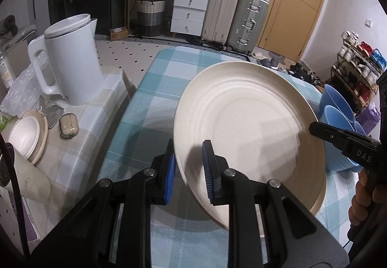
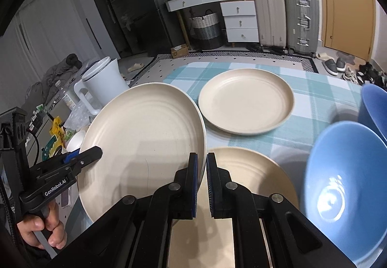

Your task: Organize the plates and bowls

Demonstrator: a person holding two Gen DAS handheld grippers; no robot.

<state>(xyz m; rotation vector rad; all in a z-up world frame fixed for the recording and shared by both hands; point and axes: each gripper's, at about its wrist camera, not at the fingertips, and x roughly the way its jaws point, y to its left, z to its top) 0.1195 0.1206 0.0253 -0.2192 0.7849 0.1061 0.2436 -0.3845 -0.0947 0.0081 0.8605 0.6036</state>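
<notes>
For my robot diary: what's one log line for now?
left hand-held gripper: shut on cream plate | right hand-held gripper: shut on same plate, opposite rim | plate: lifted, tilted

kettle (image 1: 72, 60) – white | 2 suitcases (image 1: 234, 21) | door (image 1: 295, 2) – tan

Showing two black plastic tools, each with two arms reaching out in front. Left gripper (image 1: 189, 172) wearing bright blue ribbed pads (image 1: 207, 171) on the insides of its jaws. Round silver screws (image 1: 149, 172) shining at the bends. Right gripper (image 2: 202, 183) looking the same, black with blue pads and silver screws (image 2: 230, 185). White letters "DAS" sitting on one black side, and "GenRobot.AI" on the other. A thin black cable hanging near a handle. A hand (image 2: 41, 229) wrapping a pale grip, a dark sleeve peeking behind it.
</notes>
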